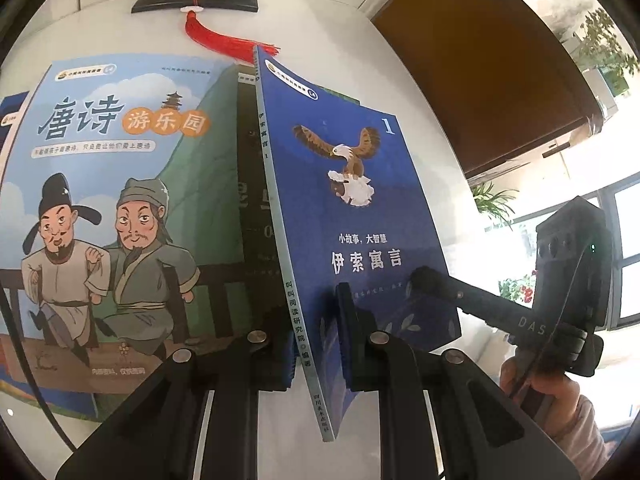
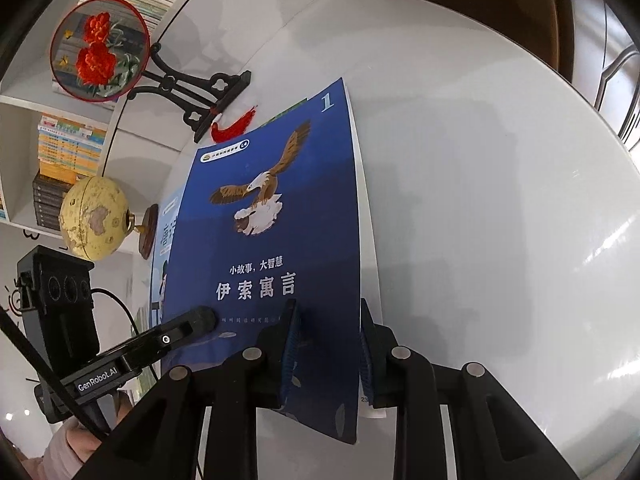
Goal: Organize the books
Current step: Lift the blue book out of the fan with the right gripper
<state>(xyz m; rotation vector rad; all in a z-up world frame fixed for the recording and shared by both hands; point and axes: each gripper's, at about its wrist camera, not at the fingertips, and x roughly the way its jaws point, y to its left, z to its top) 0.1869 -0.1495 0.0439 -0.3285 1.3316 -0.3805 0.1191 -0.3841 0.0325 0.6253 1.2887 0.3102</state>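
So the left gripper (image 1: 316,332) is clamped on the blue book (image 1: 352,216) (spine edge), upright on the desk (image 2: 500,200). Right gripper (image 2: 326,344) is easing open around its loose edge; next, probably slide it beside the cartoon book (image 1: 108,200).

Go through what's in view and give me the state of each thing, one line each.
Dark blue eagle-cover book: closed, upright, spine pinched.
Light blue cartoon-poets book: closed, cover showing.
Left gripper: shut on the book's spine.
Right gripper: jaws opening, book's edge between them.
Yellow globe: tipped sideways.
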